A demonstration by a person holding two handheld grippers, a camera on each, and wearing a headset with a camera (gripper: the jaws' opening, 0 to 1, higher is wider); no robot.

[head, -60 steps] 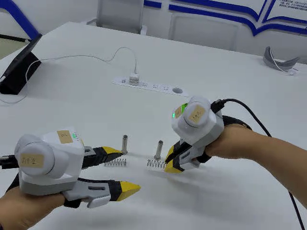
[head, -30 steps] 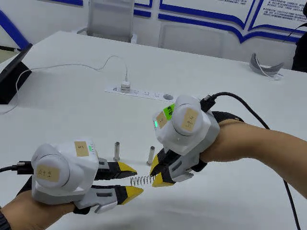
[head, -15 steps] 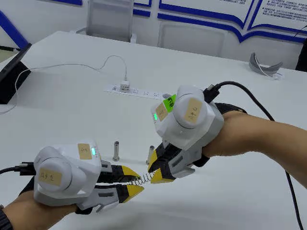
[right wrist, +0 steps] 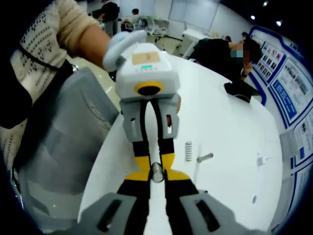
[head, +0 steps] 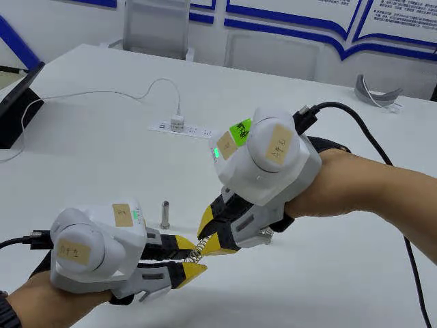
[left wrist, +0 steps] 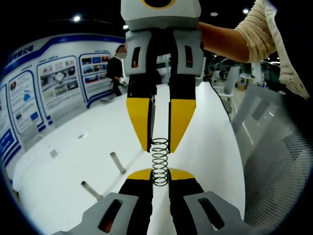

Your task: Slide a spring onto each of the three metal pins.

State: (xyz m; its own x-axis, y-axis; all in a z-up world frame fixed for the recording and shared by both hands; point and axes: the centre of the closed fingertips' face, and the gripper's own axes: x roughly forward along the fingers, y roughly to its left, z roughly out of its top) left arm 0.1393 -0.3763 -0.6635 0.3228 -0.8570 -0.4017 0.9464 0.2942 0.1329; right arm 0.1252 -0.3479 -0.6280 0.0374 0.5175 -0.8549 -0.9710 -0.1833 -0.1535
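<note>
White table (head: 102, 150) takes up most of the head view, with blue and white wall boards (head: 382, 20) across the top. Right tongs (head: 209, 237) come in from the right, near the middle of the picture. Left tongs (head: 197, 257) come in from the lower left. Their yellow tips meet low in the middle. Both tongs are pinching the same spring (head: 199, 249), one at each end, so it stretches between them. A white power strip (head: 184, 128) lies on the table, up and left of the middle. One metal pin (head: 164, 214) stands on the table, just up and left of the tips. In the right gripper view, a second spring (right wrist: 188, 151) lies on the table, right of the middle.
</note>
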